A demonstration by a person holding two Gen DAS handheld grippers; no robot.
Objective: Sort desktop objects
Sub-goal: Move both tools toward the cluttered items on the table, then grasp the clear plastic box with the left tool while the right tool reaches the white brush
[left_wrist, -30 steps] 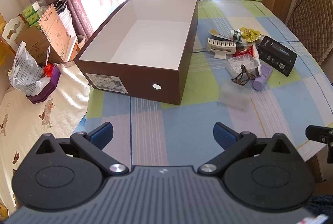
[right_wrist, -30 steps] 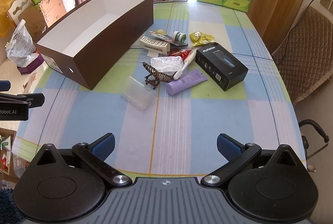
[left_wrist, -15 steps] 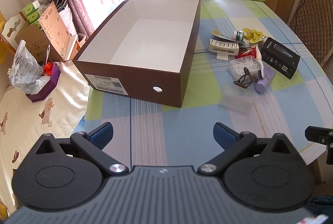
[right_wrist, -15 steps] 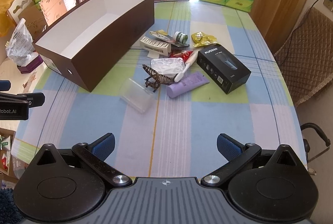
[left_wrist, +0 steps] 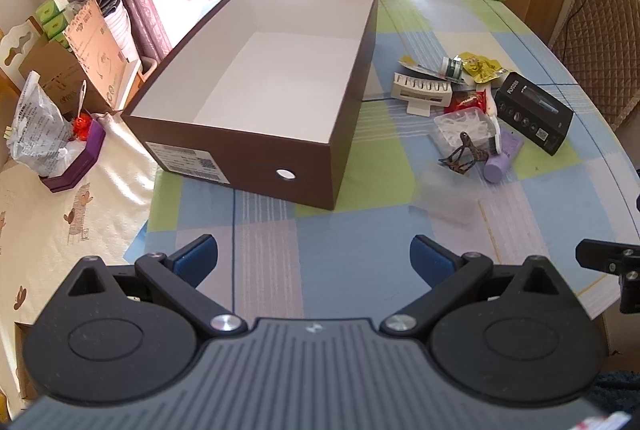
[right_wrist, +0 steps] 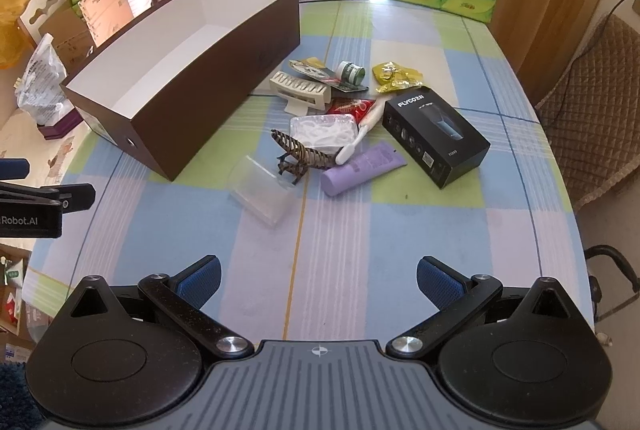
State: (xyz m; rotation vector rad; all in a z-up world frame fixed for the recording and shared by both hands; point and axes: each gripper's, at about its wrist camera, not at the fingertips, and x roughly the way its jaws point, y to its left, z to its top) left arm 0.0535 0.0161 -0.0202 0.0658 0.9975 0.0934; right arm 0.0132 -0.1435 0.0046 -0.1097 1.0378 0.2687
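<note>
Box [left_wrist: 256, 98] nearer vs 1s ago; both grippers wide, tbl edge [right_wrist: 168, 246] free

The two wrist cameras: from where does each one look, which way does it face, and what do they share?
Left wrist: behind the open left gripper, facing the empty brown box.
Right wrist: behind the open right gripper, facing the clutter around the black carton; the left gripper shows at its left edge.
Shared: box, carton, checked tablecloth.
</note>
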